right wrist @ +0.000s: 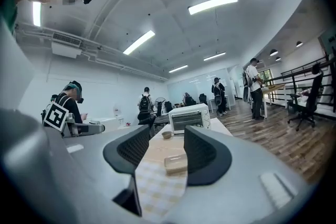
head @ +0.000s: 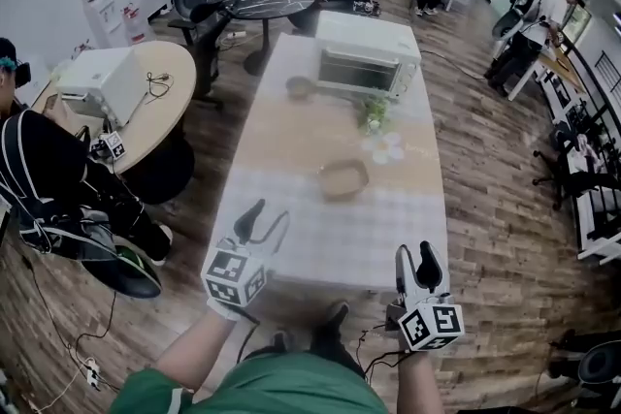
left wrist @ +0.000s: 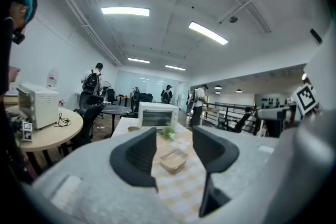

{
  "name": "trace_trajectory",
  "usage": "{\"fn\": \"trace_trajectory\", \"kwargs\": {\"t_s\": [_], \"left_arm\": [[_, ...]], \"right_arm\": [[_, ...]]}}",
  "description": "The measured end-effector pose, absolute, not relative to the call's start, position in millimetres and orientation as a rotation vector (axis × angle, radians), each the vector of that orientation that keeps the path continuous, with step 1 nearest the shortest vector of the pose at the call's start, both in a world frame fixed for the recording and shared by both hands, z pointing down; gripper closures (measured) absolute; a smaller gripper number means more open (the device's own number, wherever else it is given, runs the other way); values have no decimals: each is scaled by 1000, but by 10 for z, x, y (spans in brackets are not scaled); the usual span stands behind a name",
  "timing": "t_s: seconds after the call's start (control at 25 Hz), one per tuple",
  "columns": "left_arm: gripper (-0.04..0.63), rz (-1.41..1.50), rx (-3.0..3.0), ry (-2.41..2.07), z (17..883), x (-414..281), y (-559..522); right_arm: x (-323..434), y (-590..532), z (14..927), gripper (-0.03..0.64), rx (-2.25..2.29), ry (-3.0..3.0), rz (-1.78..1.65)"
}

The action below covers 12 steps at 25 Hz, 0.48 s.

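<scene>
Both grippers hover over the near end of a long table [head: 291,150] with a chequered cloth, and both are open and hold nothing. My left gripper [head: 264,220] [left wrist: 174,136] is at the near left edge. My right gripper [head: 415,259] [right wrist: 167,147] is at the near right corner. Ahead of them, mid-table, lies a shallow tan tray [head: 344,179] [left wrist: 174,160] [right wrist: 176,163], apart from both. Farther on are a small green plant [head: 374,111] [left wrist: 169,132], a small bowl [head: 299,87] [right wrist: 166,134] and a white toaster oven [head: 367,53] [left wrist: 157,114] [right wrist: 189,117].
To the left, a round wooden table [head: 160,121] carries a white appliance [head: 102,80], and a person in black [head: 49,179] sits beside it. A dark round table [head: 262,0] and office chairs stand beyond. People stand at the far right [head: 534,24].
</scene>
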State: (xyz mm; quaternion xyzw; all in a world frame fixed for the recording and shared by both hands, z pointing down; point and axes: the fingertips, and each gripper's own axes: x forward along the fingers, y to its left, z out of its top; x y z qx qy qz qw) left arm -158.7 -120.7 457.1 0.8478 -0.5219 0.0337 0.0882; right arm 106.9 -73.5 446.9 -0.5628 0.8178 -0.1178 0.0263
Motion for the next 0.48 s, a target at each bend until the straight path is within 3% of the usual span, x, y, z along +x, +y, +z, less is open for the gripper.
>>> {"fn": "trace_trajectory", "kwargs": {"t_s": [0.48], "left_arm": [[403,247,2461,-1682,4687,-907,-2277]], "right_arm": [[1739,-2099,4596,419,-1560,2586,-468]]}}
